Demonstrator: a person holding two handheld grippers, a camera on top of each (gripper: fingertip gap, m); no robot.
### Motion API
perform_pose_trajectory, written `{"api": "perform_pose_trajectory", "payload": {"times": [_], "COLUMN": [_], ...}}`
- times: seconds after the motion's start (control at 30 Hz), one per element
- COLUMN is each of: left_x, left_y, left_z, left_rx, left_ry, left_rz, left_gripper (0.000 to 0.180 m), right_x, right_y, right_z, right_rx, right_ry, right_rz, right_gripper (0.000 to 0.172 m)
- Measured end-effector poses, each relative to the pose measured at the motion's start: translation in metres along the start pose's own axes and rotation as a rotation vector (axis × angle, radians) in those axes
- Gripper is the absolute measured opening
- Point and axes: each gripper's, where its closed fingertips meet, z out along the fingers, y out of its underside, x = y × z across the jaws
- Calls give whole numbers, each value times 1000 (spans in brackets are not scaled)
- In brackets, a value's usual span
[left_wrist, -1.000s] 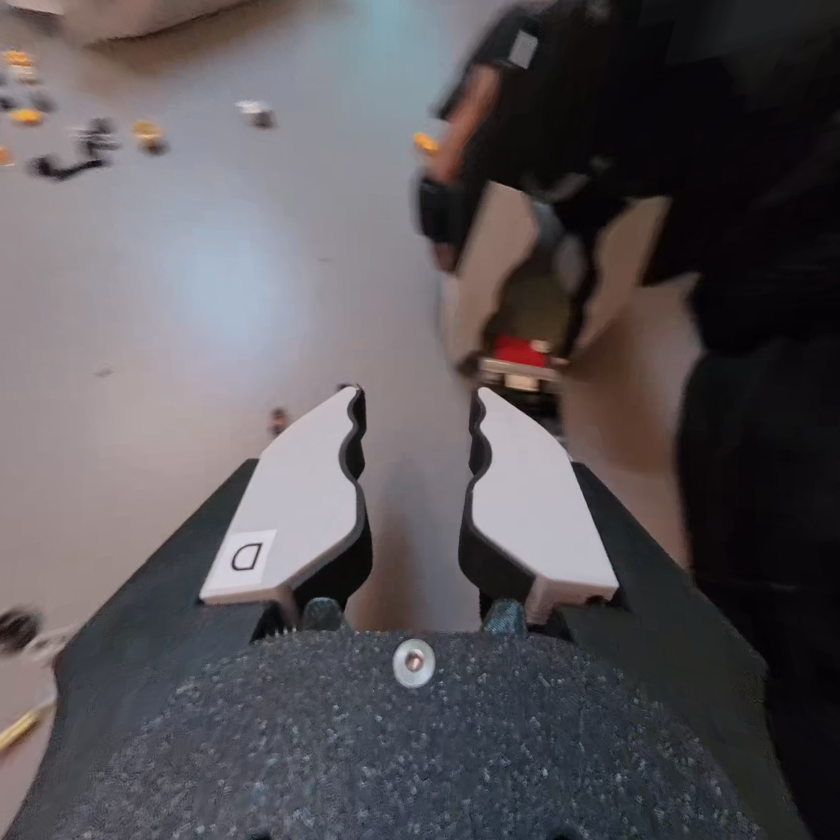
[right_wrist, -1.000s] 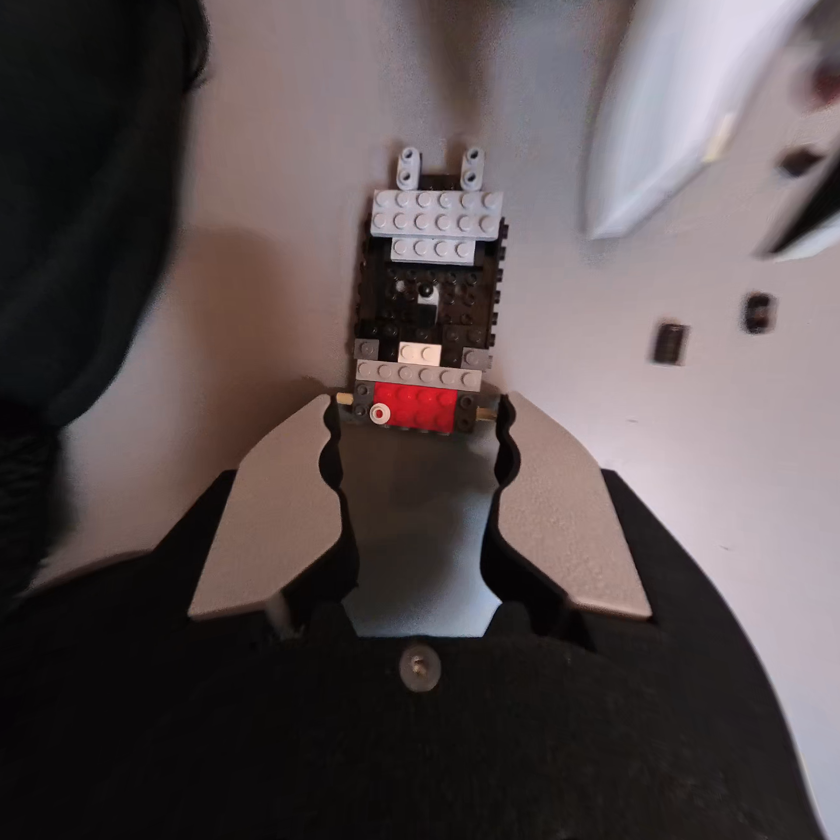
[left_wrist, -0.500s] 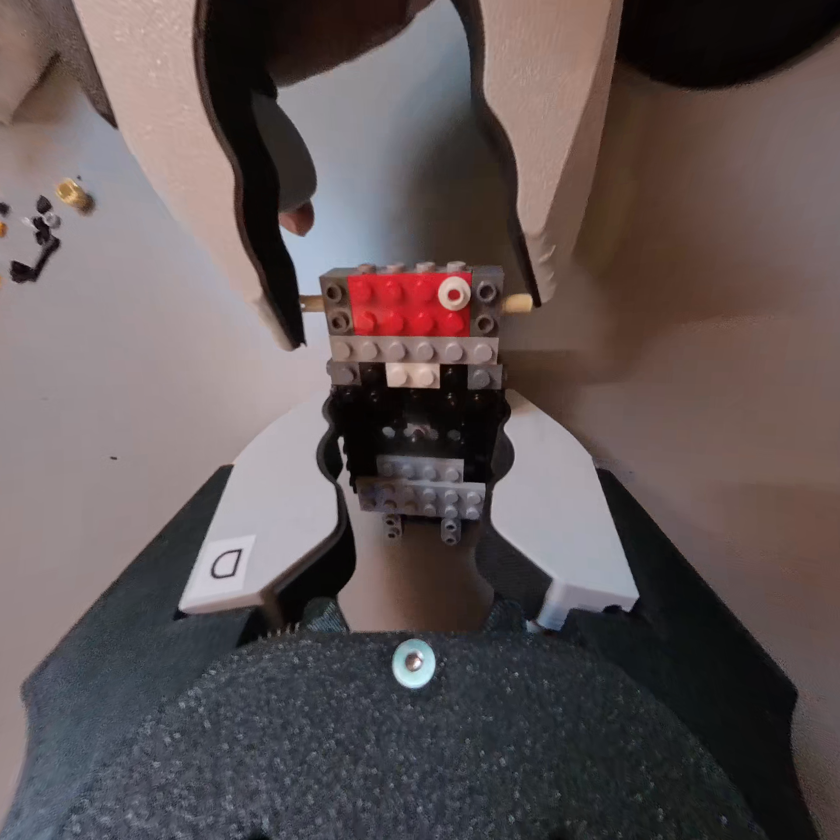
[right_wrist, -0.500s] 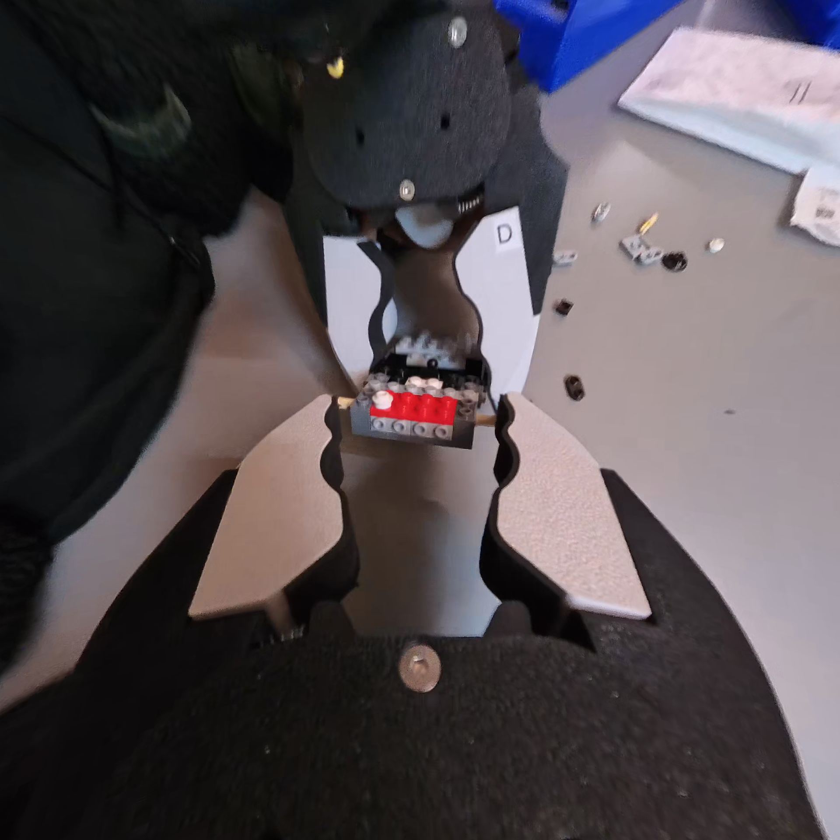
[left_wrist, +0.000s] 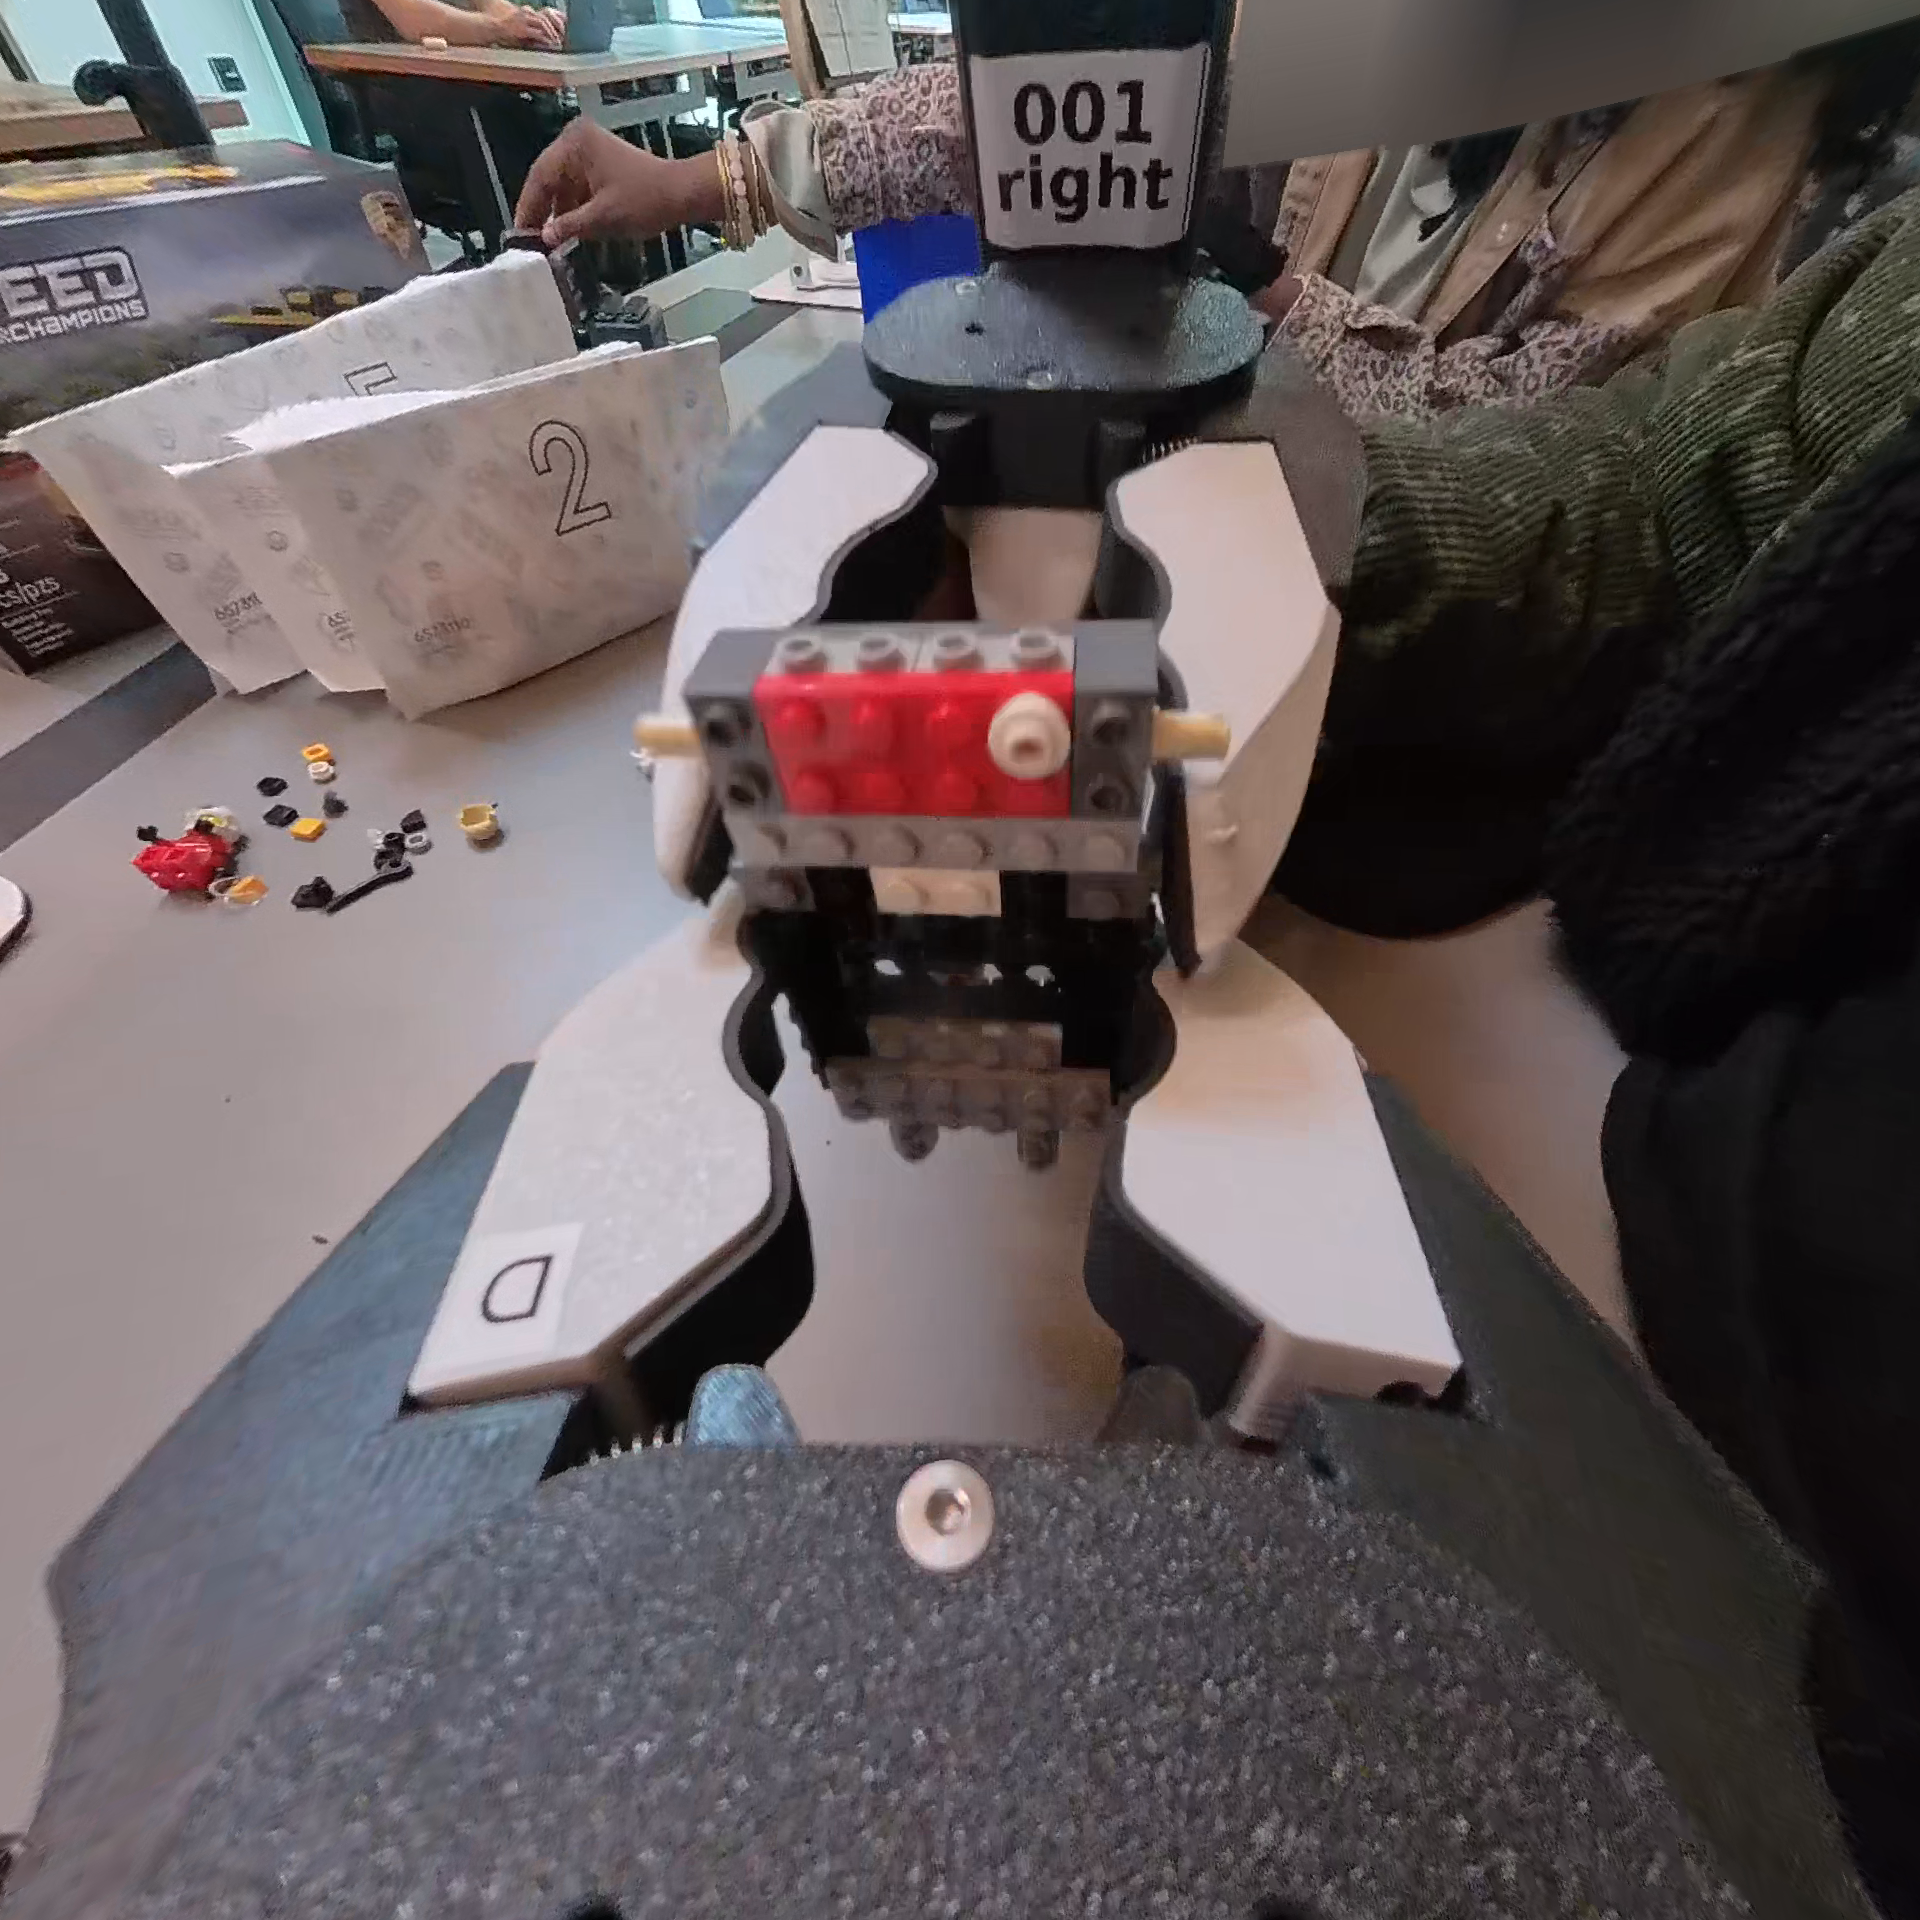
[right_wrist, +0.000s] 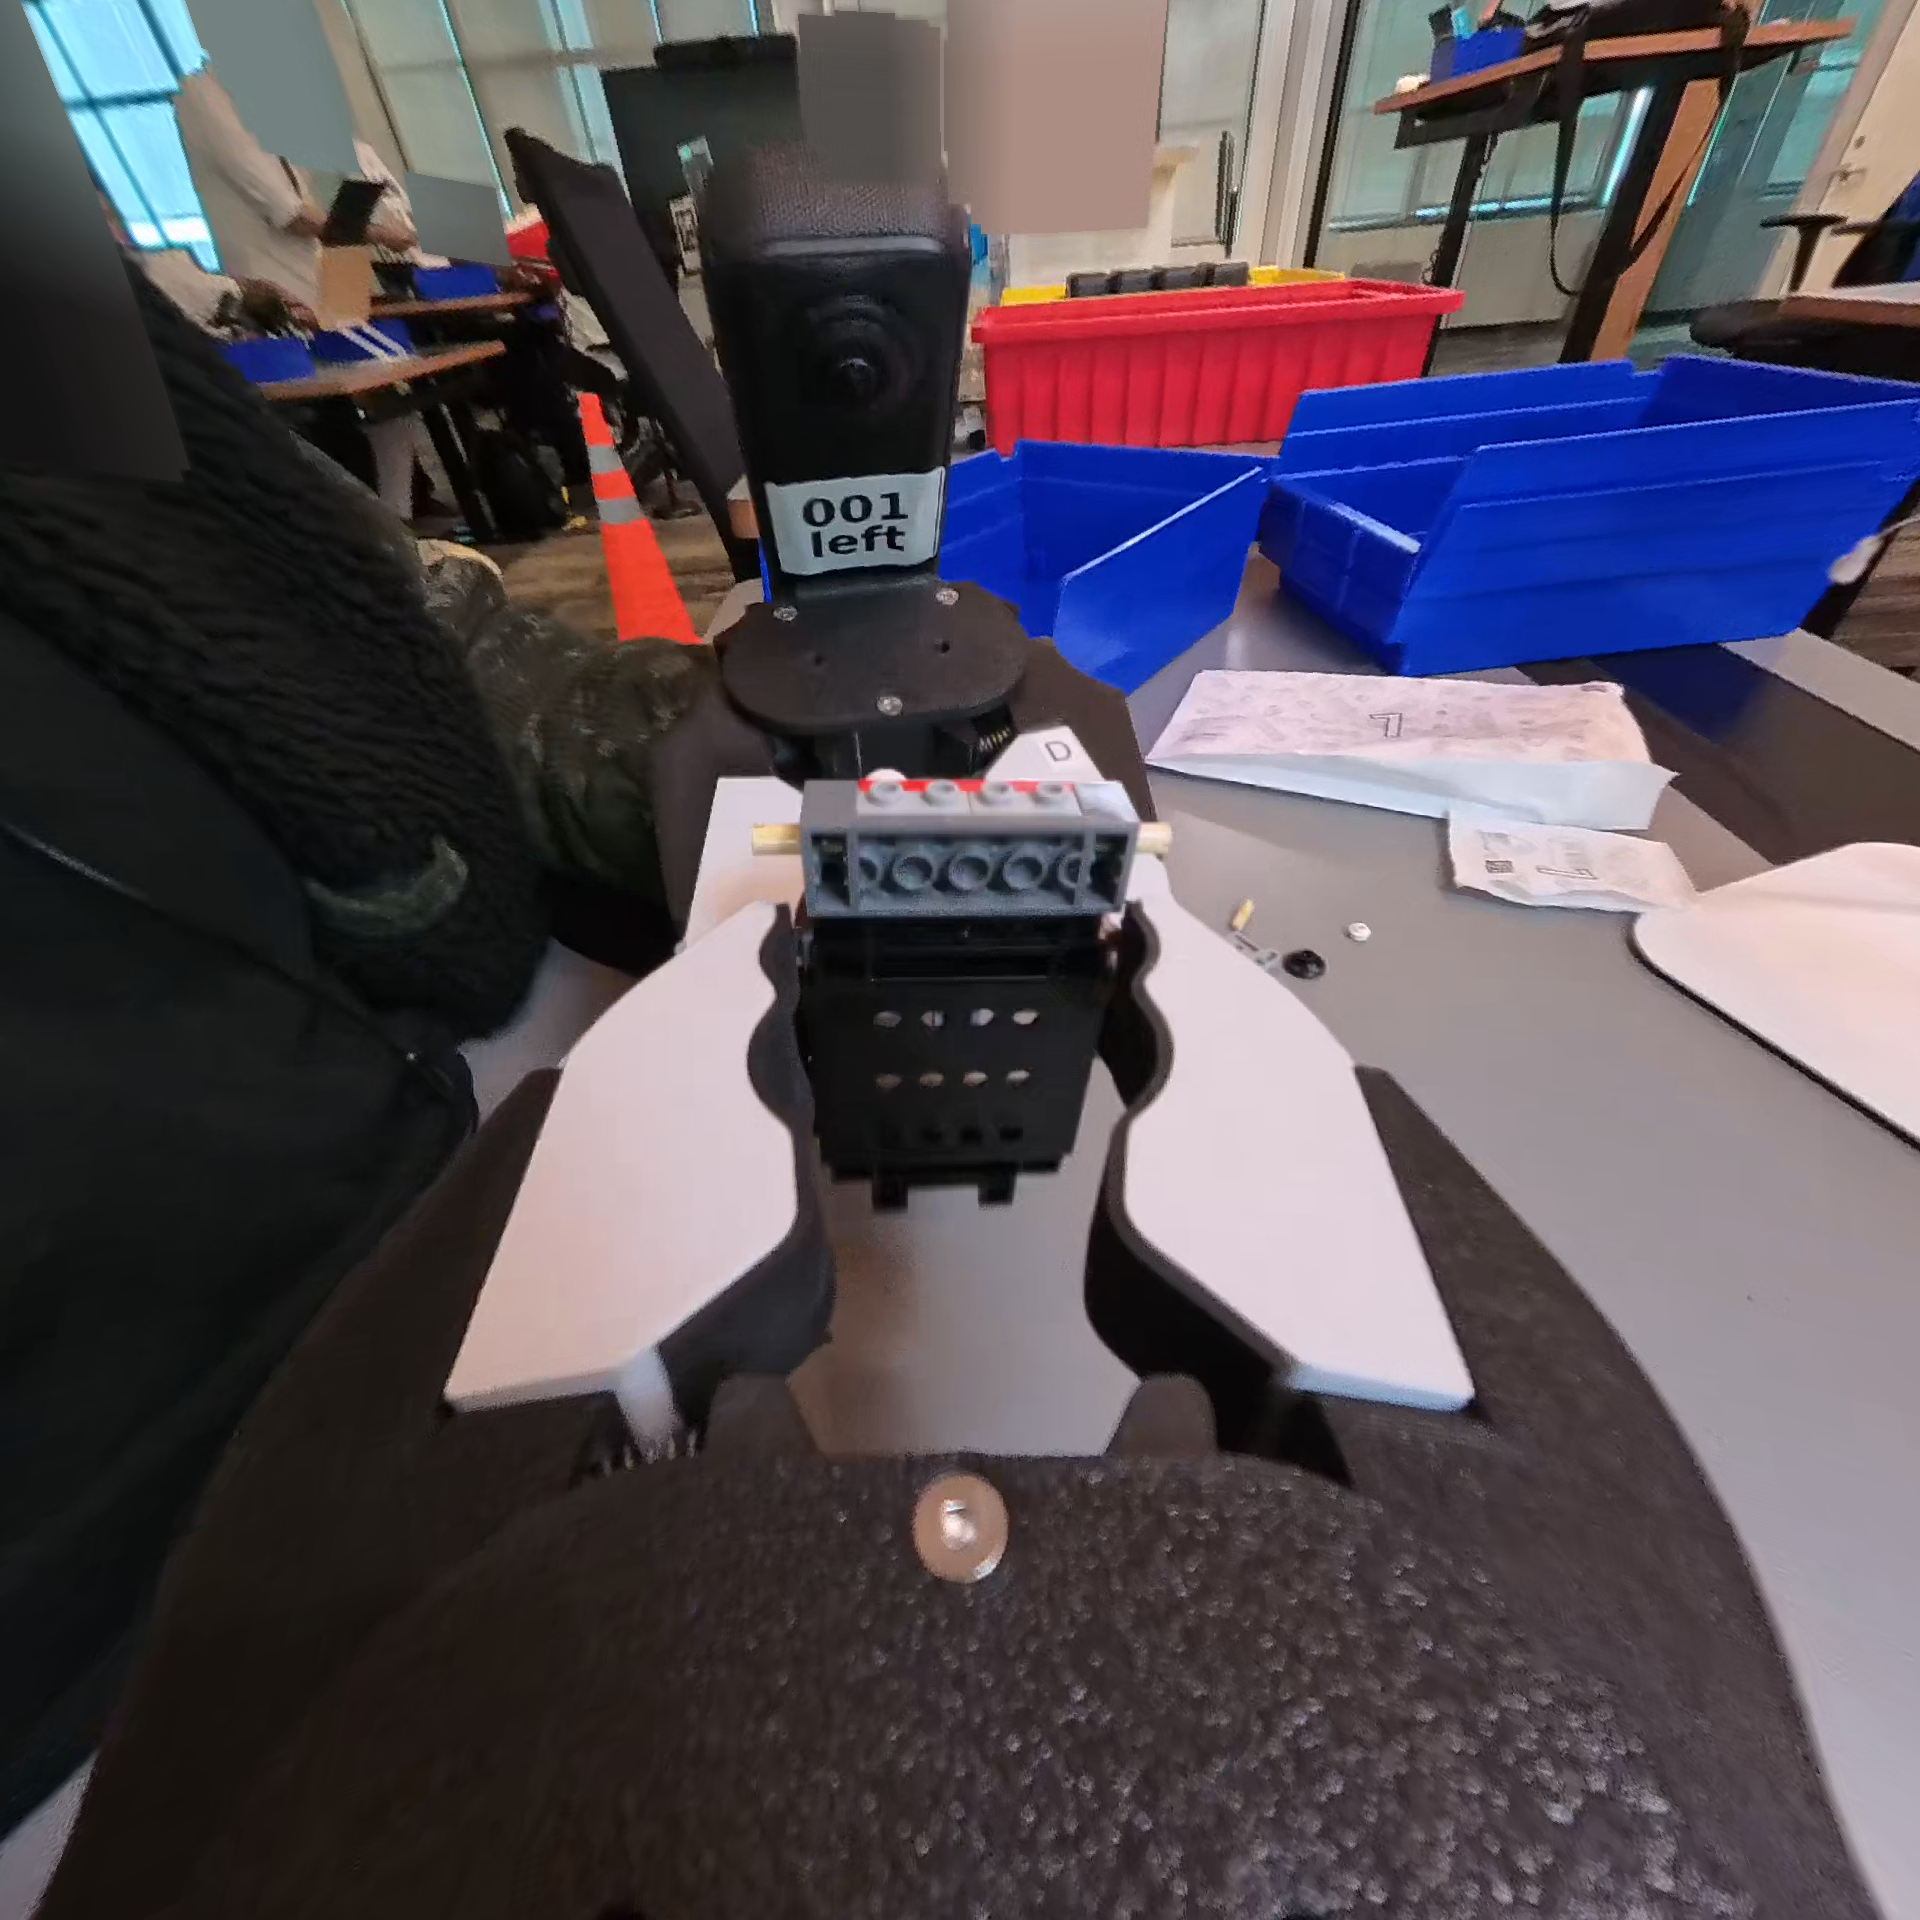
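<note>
Since ~1 s ago: my L gripper (left_wrist: 951, 956) swung in off bare table and now pinches the brick model (left_wrist: 914, 758), pads on both flanks of its black body. R gripper (right_wrist: 958, 920) narrowed a bit and clamps the same body from the opposite side. Both are tipped up, and the model's off the table, between the 2 grippers. Model: red plate w/ a white round stud and grey bricks at the top end, tan pins out each side, holed black underside toward R. Loose bits (left_wrist: 312, 842) lie left of L.
</note>
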Motion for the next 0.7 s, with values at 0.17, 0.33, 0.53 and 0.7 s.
{"api": "perform_pose_trajectory", "payload": {"times": [0.17,0.33,0.53,0.7], "left_x": [-7,-8,4,7], "left_y": [-9,-43,-37,-34], "left_z": [-15,-45,-37,-38], "left_rx": [36,237,182,173], "left_ry": [7,60,126,217], "left_rz": [-29,-99,-155,-282], "left_gripper": [61,33,21,15], "right_x": [7,17,12,15], "right_y": [-7,5,12,13], "right_z": [-9,-13,-3,-5], "right_rx": [23,-65,-106,-139], "right_ry": [26,100,123,185], "right_rz": [3,-73,-178,-295], "right_gripper": [58,58,58,58]}}
